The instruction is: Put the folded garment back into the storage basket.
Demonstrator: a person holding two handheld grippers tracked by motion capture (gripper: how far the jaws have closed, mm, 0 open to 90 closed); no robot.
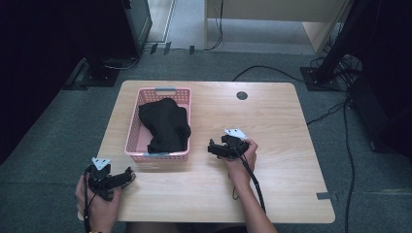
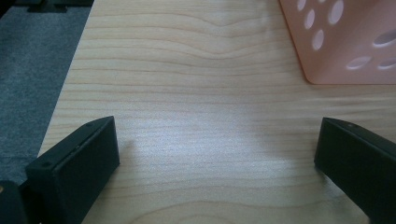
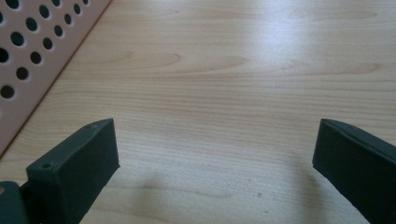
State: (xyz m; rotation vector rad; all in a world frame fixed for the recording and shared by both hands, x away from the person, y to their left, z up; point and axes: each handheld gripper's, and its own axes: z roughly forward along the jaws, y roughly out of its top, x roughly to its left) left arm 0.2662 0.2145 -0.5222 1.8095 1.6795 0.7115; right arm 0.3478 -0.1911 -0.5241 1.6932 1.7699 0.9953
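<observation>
Both grippers empty, jaws wide; cloth sits in basket.
Left gripper (image 1: 127,175) is held at the near tabletop (image 1: 272,121) edge, right gripper (image 1: 211,148) just right of the basket (image 1: 132,137). Black cloth (image 1: 164,124) should be approached from above, over the rim, and pinched at a raised fold, clear of the wall.

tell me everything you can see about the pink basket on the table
The pink basket is a rectangular plastic one with perforated walls, round and oval holes, and handle cut-outs at both short ends. It sits flat on the left half of the wooden table, long side running away from the person. A crumpled black garment lies inside, heaped above the rim. Neither tongs touch it.
</observation>
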